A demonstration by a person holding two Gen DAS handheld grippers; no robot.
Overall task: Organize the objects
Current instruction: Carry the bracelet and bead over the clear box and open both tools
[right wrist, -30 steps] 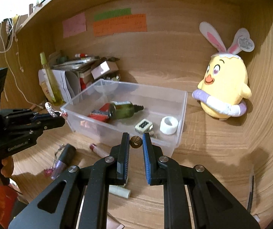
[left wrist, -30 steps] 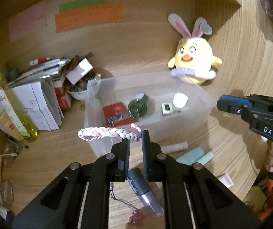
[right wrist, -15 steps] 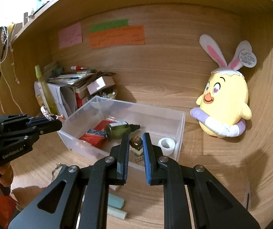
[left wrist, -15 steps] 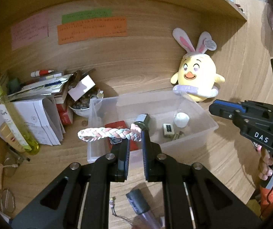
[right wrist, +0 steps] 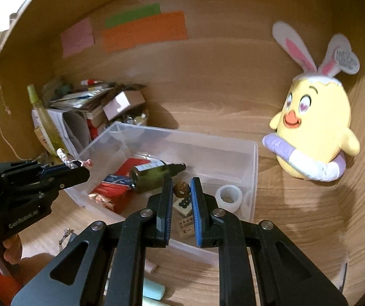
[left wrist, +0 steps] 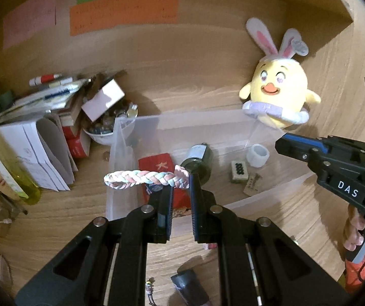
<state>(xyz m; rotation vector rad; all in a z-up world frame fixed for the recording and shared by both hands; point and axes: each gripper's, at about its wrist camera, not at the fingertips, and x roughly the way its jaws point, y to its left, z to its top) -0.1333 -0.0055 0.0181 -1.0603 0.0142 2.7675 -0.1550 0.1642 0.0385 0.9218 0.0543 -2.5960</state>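
Left gripper pinches braided band over clear bin; right gripper clamps brown bead above it.

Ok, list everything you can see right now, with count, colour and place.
bin: 1, clear, centre of desk
bottle: 1, dark green, lying in bin
red pack: 1, in bin, left part
tape roll: 1, white, in bin, right part
tile: 1, cream, in bin
plush chick: 1, yellow, right of bin
notes: 3, pink, green, orange, on back wall
paper pile: 1, left of bin
braid: 1, pastel, in left gripper
bead: 1, brown, in right gripper
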